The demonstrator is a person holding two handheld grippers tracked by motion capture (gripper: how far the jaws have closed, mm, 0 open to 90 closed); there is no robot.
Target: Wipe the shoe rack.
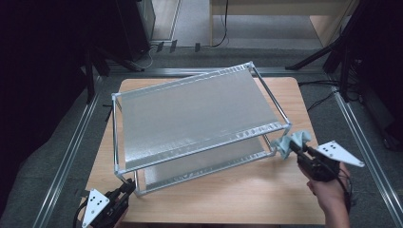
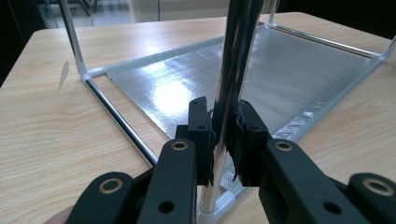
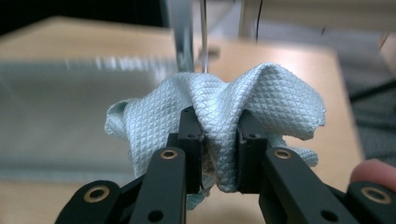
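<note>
While the pale wooden table [image 1: 266, 194] spreads as the largest surface, with a fine straight grain and rounded corners, a two-tier rack [image 1: 190, 118] is stood on it, skewed so that its long side runs from about 8 o'clock to 2 o'clock in the high view. The rack is built of thin chromed metal tubes joined by whitish plastic corner pieces, and each tier is covered by a flat rectangular sheet of silvery, faintly dimpled material with ribbed bands along the long edges. The lower shelf [image 2: 289, 79] is seen glossy and reflective in the left gripper view.

At the rack's 4 o'clock corner a small light-blue cloth [image 1: 292, 142] is held, bunched into soft folds; its weave is shown as a fine diamond waffle pattern [image 3: 224, 107]. The cloth is pinched between the black jaws of the right gripper [image 1: 295, 148], the fabric bulging above and to both sides of the pads [image 3: 250, 158], just beside the rack's corner post.

At the 7 o'clock corner the left gripper [image 1: 129, 186] is closed on the upright chrome post [image 2: 233, 70], which is clamped between the worn, frayed pads and rises straight from the gap between them.

No brand, label or readable writing is made out anywhere.
</note>
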